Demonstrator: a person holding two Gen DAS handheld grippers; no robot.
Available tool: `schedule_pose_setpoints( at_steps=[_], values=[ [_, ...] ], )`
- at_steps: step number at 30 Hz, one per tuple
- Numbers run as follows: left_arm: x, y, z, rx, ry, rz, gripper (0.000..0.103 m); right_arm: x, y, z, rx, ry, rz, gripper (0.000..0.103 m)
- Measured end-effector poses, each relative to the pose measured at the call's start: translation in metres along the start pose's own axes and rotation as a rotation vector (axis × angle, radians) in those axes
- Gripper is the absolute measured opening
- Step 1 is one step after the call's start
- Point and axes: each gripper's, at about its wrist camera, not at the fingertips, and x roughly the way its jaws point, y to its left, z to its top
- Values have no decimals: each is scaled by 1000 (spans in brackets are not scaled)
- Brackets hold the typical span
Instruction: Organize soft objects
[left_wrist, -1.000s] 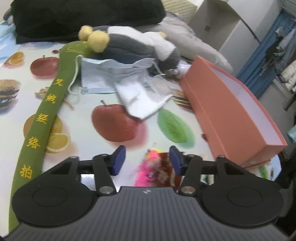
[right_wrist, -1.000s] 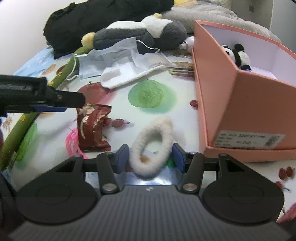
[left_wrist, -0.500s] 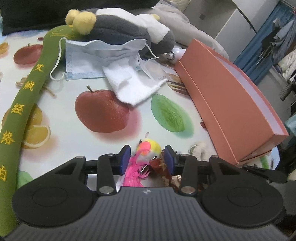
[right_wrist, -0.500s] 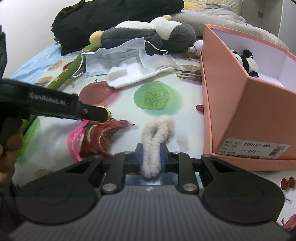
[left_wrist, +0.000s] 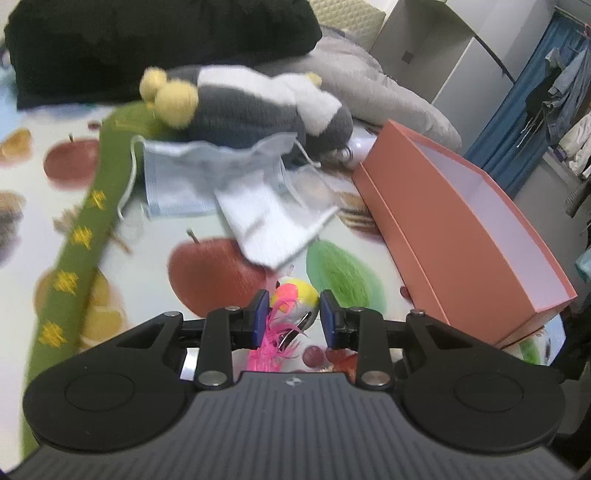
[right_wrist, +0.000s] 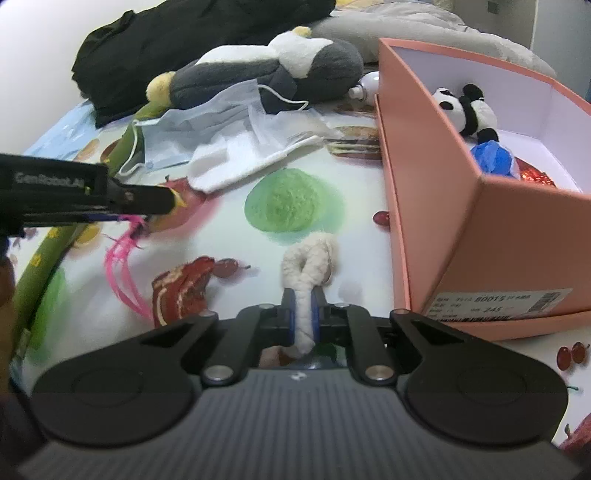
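Observation:
A yellow and pink ball toy (left_wrist: 295, 291) with pink feathers (right_wrist: 118, 258) sits between the blue pads of my left gripper (left_wrist: 293, 319). The jaws are closing on it, and it hangs just above the fruit-print cloth. My right gripper (right_wrist: 303, 319) is closing on a white fluffy loop (right_wrist: 310, 258), pinching its near end flat while the far end rests on the cloth. To the right stands an orange box (right_wrist: 498, 240) holding a small panda plush (right_wrist: 465, 110) and a blue item (right_wrist: 493, 157). A red snack packet (right_wrist: 181, 288) lies between the two grippers.
Farther back lie a grey and white penguin plush (left_wrist: 258, 107), a blue face mask (left_wrist: 177, 181) and a white cloth (left_wrist: 266, 225). A long green strap (left_wrist: 85, 236) runs down the left. Behind them are black clothing (left_wrist: 147, 48) and a grey pillow (left_wrist: 388, 92).
Both grippers have narrowed: the right one squeezed the fluffy loop flat and the left one took the feathered ball. The left gripper has since risen a little, lifting the toy off the red packet.

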Motion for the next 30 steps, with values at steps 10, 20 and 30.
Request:
schedule_pose_setpoints(
  at_steps=[10,20,30],
  values=[
    [-46,-16,18,-24,-53,-9,35,-37,13,19,3,-74,20,12],
    [-100,-51,15,-35,-100,-33,35,-97,8,42,-2,-144,36,12],
    [-140,-90,11,-7,-128,-70,35,-161,4,45,6,-224,51,12]
  ],
)
